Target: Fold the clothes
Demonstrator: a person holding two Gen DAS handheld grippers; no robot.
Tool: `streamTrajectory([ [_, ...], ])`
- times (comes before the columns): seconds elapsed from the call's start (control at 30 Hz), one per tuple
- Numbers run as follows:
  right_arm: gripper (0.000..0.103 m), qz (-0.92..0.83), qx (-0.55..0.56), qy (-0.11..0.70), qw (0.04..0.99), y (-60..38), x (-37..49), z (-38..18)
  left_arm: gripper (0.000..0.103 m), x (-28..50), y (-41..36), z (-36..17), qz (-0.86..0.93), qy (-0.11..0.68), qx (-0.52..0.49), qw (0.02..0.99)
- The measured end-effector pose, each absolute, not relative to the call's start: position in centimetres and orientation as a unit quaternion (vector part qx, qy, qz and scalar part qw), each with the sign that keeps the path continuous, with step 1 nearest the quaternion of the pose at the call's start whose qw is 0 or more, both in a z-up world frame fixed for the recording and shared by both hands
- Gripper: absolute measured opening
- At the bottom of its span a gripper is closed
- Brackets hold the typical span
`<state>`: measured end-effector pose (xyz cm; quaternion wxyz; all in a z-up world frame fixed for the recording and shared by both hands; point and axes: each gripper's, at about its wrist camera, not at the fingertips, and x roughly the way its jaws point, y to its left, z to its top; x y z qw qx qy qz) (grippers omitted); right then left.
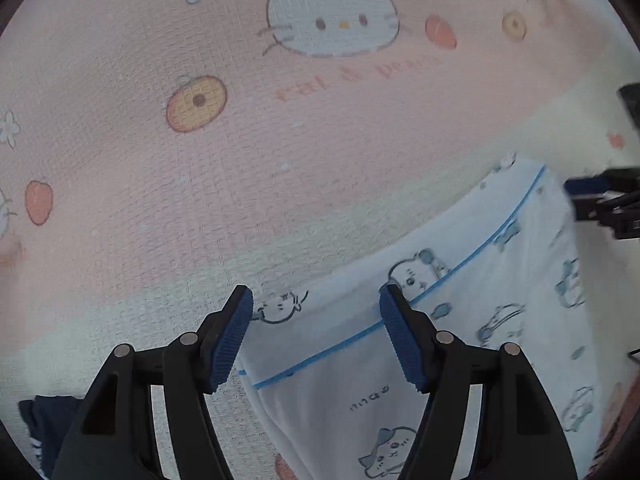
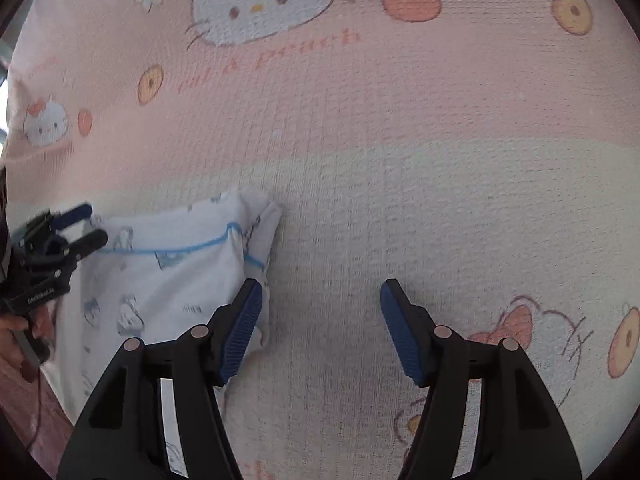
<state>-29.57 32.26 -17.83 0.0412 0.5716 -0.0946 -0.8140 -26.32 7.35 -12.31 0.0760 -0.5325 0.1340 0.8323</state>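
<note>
While I am watching both wrist views, the garment (image 1: 460, 320) is lying on the blanket (image 1: 200, 208), a white piece with blue piping and small cartoon animals, folded at least once so that 1 piped edge crosses its top layer. It is sitting on the pale band of the blanket, just below where the pink part begins.

I am holding the left gripper (image 1: 316, 336) over the garment's near left corner, jaws released and wide apart; the corner is showing in the gap between them, but neither blue pad is pressing on the cloth. A dark blue cloth (image 1: 44, 424) is lying on the blanket to the left of the garment, partly hidden behind that gripper.

I am holding the right gripper (image 2: 320, 328) at the garment's right edge, its jaws opening. Its left finger (image 2: 240, 332) is sitting over the garment's edge, while its right finger is hanging over bare blanket, well clear of the garment. Nothing is being grasped by either claw.
</note>
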Motion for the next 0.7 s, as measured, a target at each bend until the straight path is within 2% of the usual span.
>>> streamTrajectory([
  [0.07,0.063,-0.818,0.572,-0.06,0.028,31.8,-28.9,-17.7,0.068,-26.4,8.2,-11.2,0.843,0.095,-0.521,0.096],
  [0.13,0.063,-0.826,0.557,-0.088,0.018,32.6,-28.1,-16.8,0.068,-26.5,10.3,-9.9,0.852,0.073,-0.5,0.136],
  [0.2,0.063,-0.841,0.522,-0.131,0.049,32.8,-27.7,-16.1,0.068,-27.0,13.3,-9.6,0.851,0.079,-0.491,0.169],
  [0.27,0.063,-0.838,0.525,-0.133,0.067,32.3,-27.9,-16.7,0.068,-27.8,15.9,-10.0,0.841,0.081,-0.499,0.193],
  [0.5,0.064,-0.82,0.56,-0.063,0.096,29.6,-29.5,-18.7,0.068,-30.3,20.3,-12.8,0.814,0.123,-0.528,0.209],
  [0.7,0.064,-0.811,0.572,-0.066,0.103,31.8,-27.7,-17.2,0.068,-30.9,19.3,-11.2,0.833,0.069,-0.507,0.211],
])
